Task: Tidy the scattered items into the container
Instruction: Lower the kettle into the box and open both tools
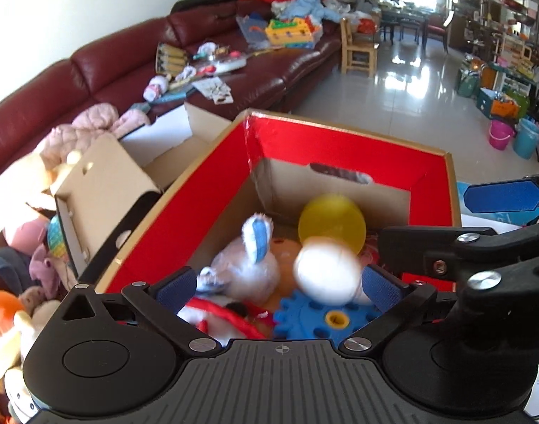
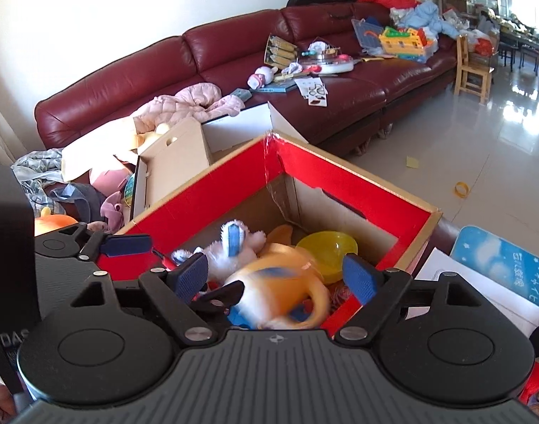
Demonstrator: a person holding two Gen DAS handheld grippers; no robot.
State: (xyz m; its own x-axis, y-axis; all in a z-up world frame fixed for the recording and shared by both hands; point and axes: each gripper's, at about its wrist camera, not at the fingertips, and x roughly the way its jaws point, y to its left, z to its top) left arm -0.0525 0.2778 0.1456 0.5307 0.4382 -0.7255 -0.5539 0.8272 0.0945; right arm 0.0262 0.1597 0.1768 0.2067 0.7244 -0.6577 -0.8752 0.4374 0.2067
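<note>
Cardboard box, red-lined along its upper walls, holds a fluffy white plush, a smooth yellow bowl and a toothed blue gear. Over it, left gripper fingers are released around a blurred white egg-shaped toy; right gripper fingers are released around a blurred orange plush.

Below both claws the red-lined box stands open-topped, its floor crowded by a white plush, yellow bowl and blue gear. A tan carton crowds its left wall; beyond it lies bare floor.
</note>
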